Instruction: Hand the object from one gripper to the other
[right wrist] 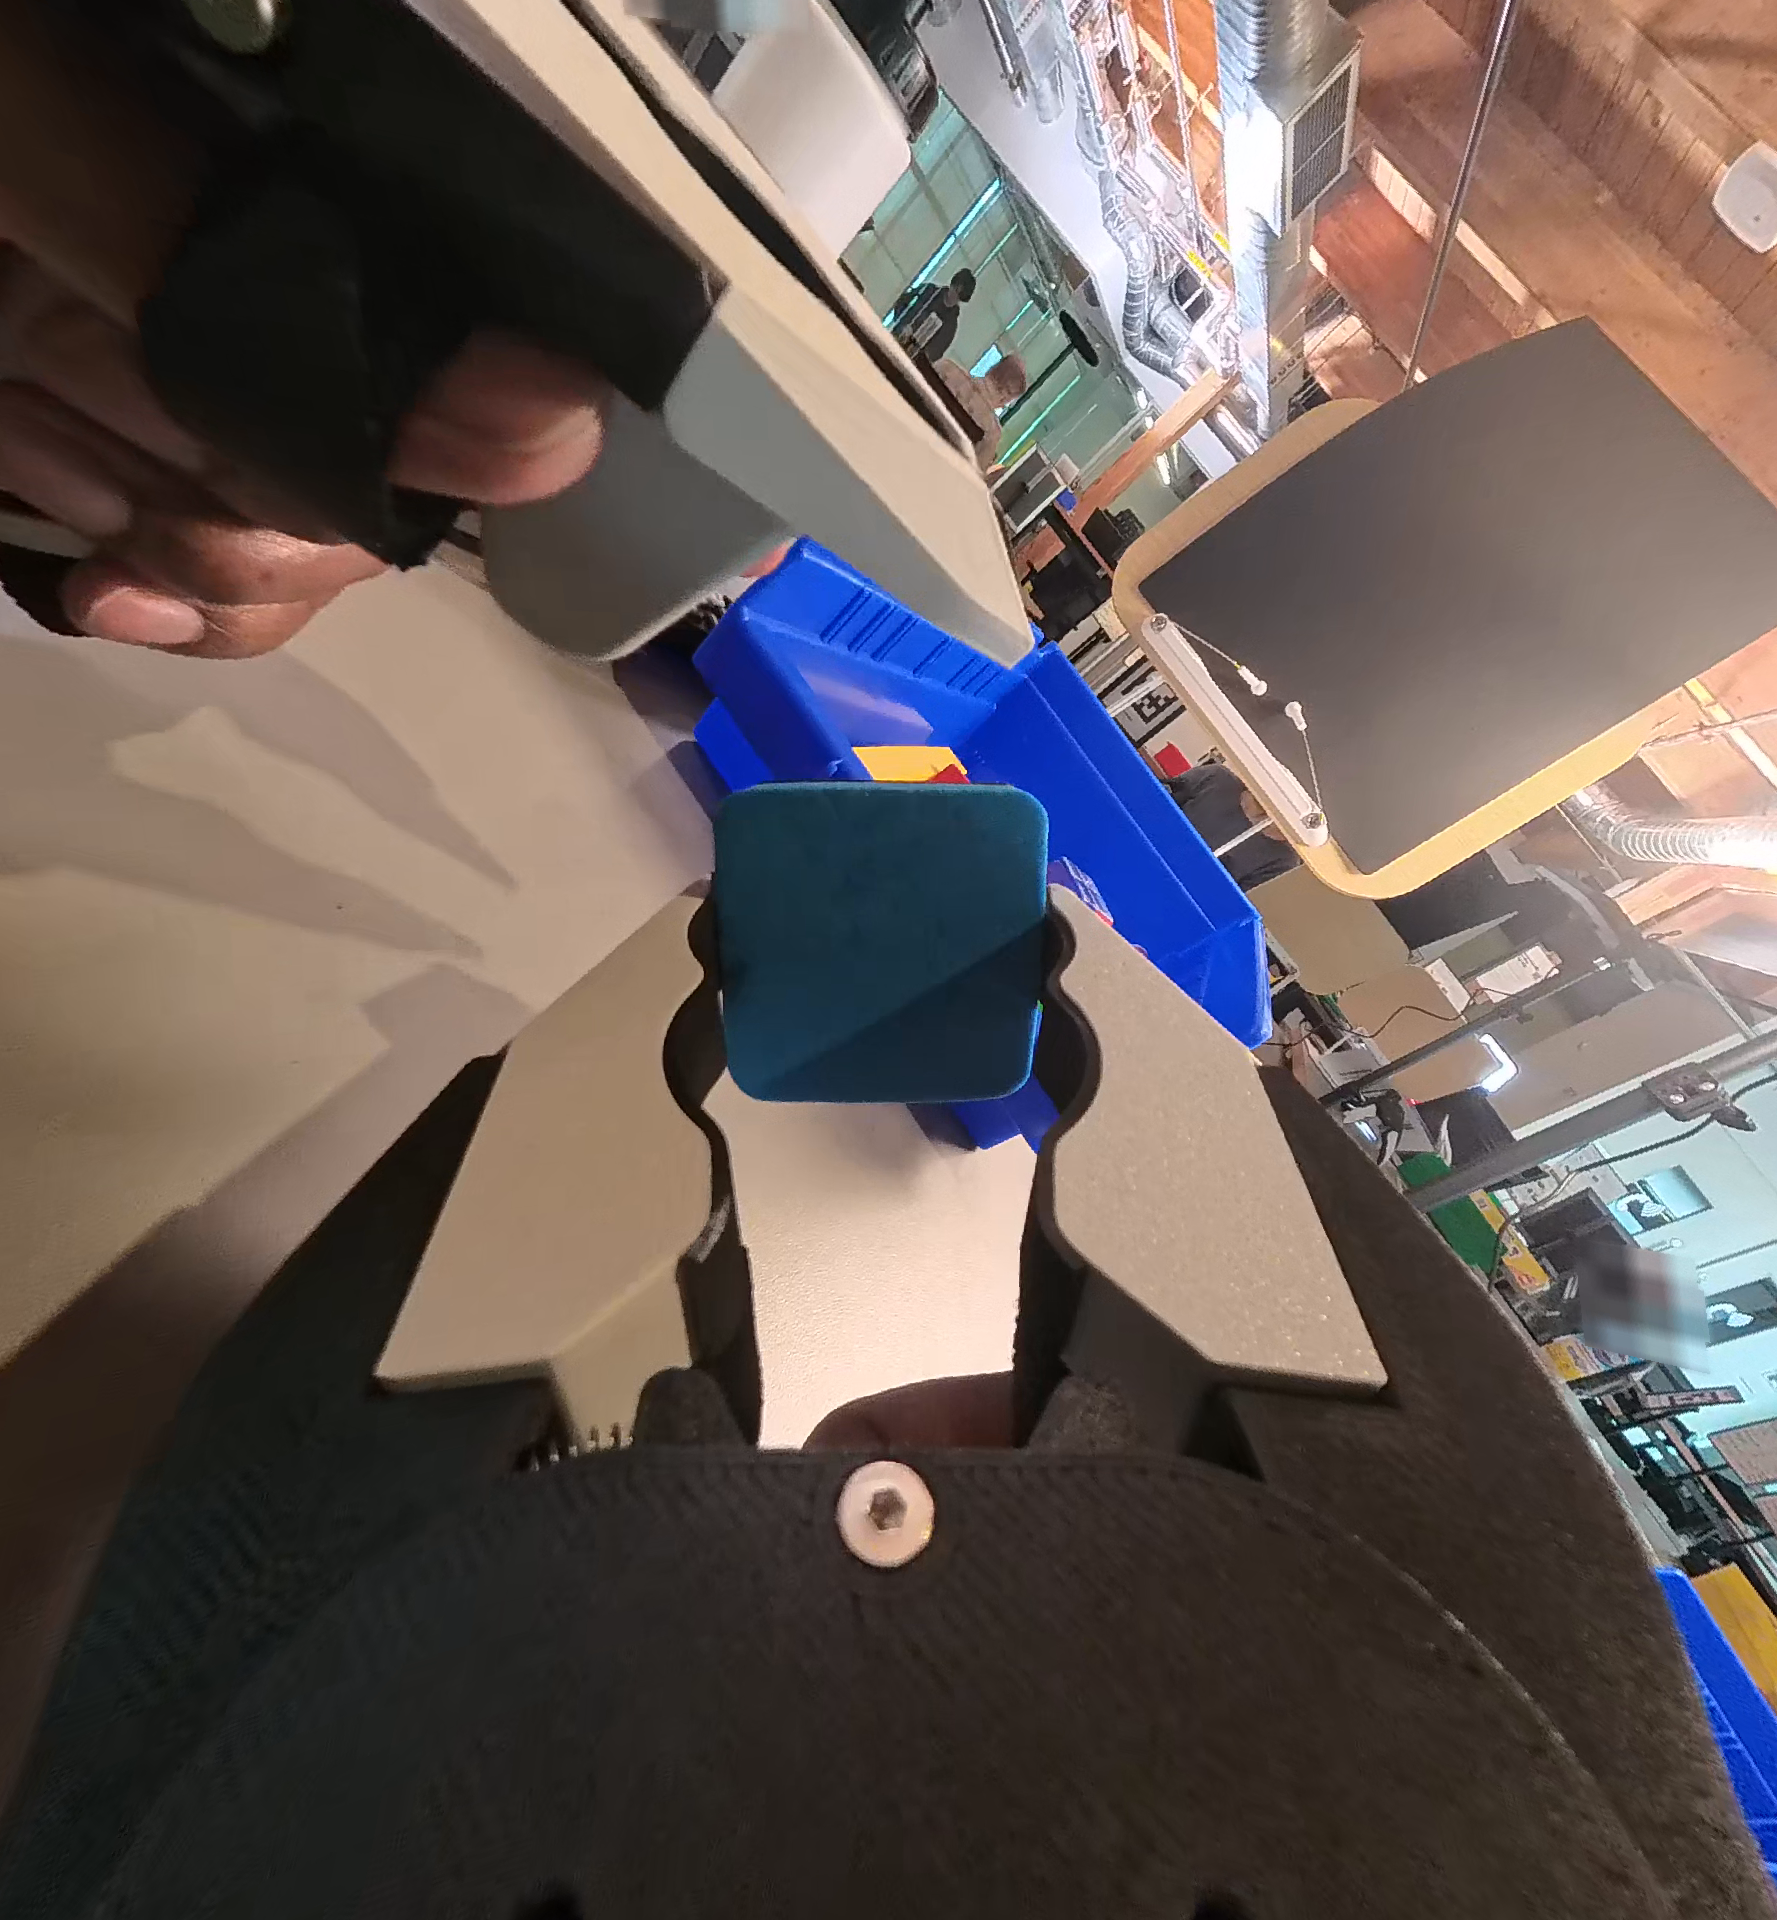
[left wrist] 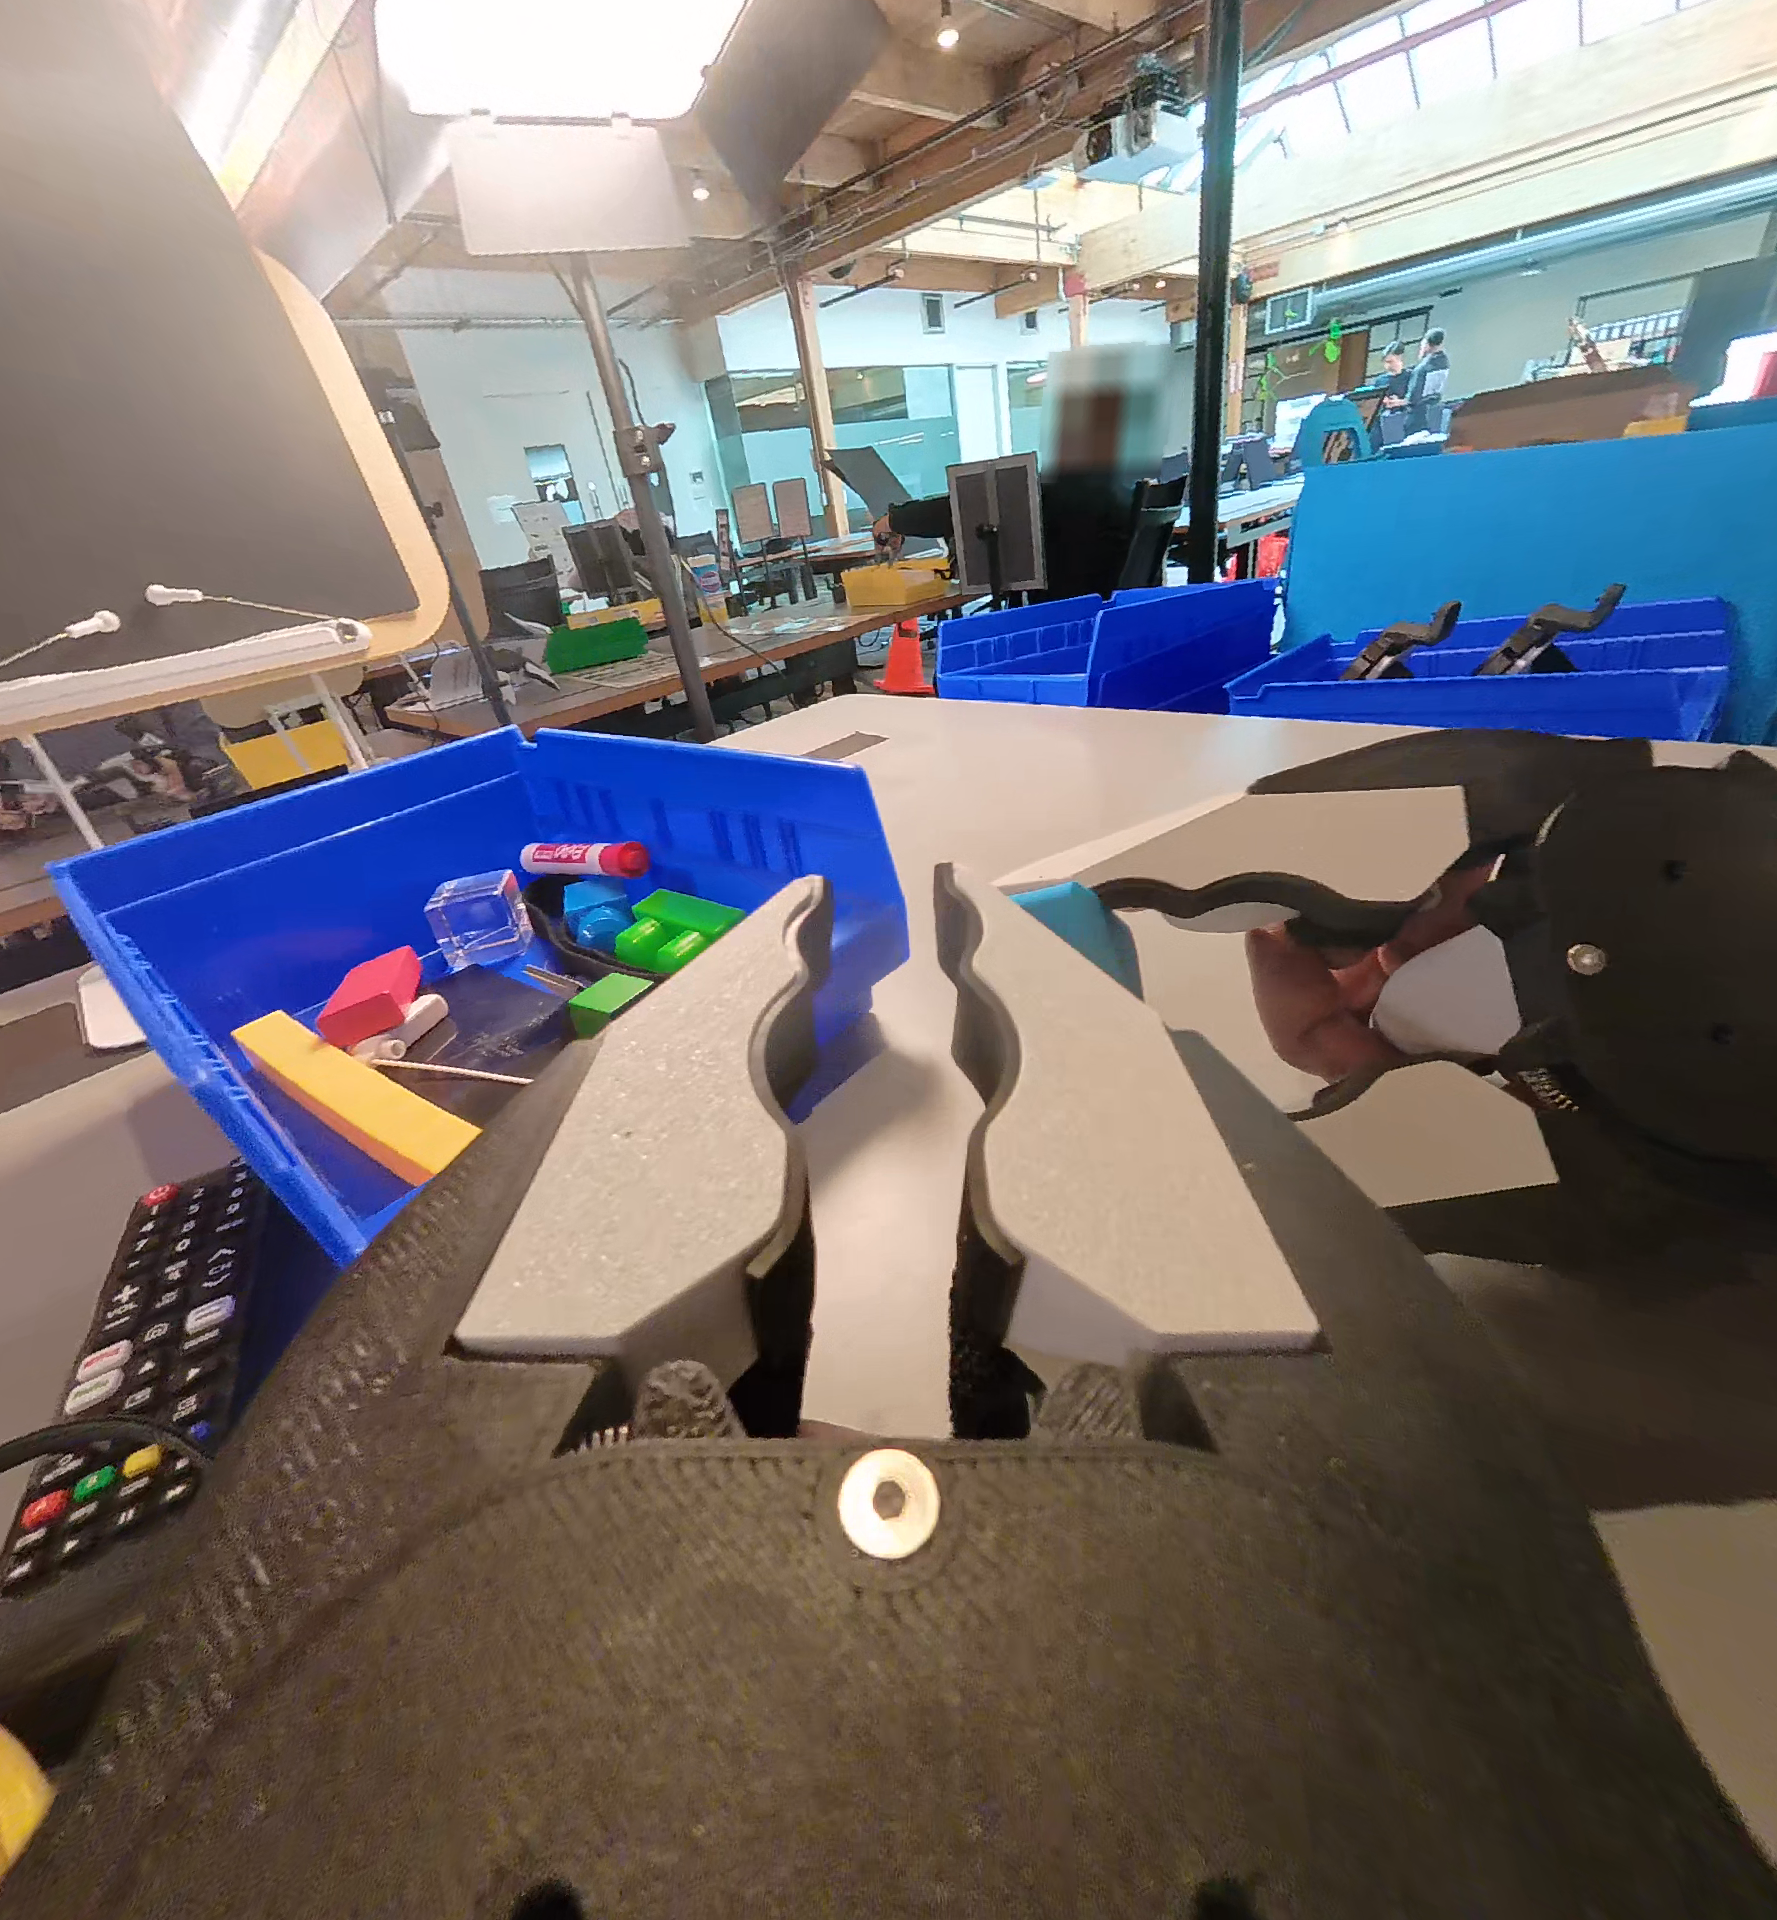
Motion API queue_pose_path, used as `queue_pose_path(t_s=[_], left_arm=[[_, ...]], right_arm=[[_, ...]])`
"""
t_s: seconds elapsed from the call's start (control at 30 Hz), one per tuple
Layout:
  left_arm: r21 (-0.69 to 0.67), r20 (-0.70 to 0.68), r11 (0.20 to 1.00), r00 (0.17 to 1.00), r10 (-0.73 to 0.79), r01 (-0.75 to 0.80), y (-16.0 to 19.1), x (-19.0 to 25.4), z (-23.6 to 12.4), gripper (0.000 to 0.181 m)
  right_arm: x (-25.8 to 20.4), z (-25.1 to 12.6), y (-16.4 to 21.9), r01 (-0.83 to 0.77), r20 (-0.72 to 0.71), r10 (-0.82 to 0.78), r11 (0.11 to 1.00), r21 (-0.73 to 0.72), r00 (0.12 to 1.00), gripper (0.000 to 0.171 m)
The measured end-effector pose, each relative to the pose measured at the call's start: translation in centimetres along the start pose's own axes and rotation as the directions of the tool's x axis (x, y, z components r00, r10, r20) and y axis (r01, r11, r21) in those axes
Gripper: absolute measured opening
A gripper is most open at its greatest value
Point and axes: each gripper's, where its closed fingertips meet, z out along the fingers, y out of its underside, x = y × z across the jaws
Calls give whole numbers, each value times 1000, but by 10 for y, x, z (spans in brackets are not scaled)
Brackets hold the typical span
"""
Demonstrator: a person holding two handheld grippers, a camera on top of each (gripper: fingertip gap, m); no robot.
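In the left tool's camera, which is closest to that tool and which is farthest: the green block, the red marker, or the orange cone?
From the left tool:
1. Green block, in the blue bin, just left of the tool's tips.
2. Red marker, at the bin's back wall.
3. Orange cone, far off, beyond the table.

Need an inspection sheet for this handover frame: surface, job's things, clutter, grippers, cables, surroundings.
Surface: grey table, bare in the middle.
Job's things: teal block clamped between the right gripper's fingertips, off the table.
Clutter: blue bin holding a red marker, clear cube, green blocks, red block and yellow block; remote control beside it.
Grippers: left gripper empty, jaws slightly apart, beside the block; right gripper shut on the block.
Cables: black cord lying over the remote.
Surroundings: more blue bins at the far edge; open workshop with desks and people behind.
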Motion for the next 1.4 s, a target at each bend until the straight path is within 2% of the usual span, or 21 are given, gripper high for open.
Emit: queue_pose_path(t_s=[0.3, 0.5, 0.83, 1.4], left_arm=[[-2, 74, 1000, 997, -20, 20, 1, -15, -2, 19], [-2, 77, 1000, 997, -20, 21, 1, -16, -2, 19], [-24, 3, 999, 999, 48, -48, 5, 3, 2, 19], [1, -58, 1000, 998, 2, -2, 1, 11, 1, 18]], right_arm=[[1, 0, 0, 0, -7, 0, 1000, 1, 1000, 59], [1, 0, 0, 1, -5, -1, 1000, 0, 1000, 59], [-2, 1, 0, 21, 2, -21, 1000, -4, 1000, 59], [2, -1, -3, 21, -18, -21, 1000, 12, 1000, 59]])
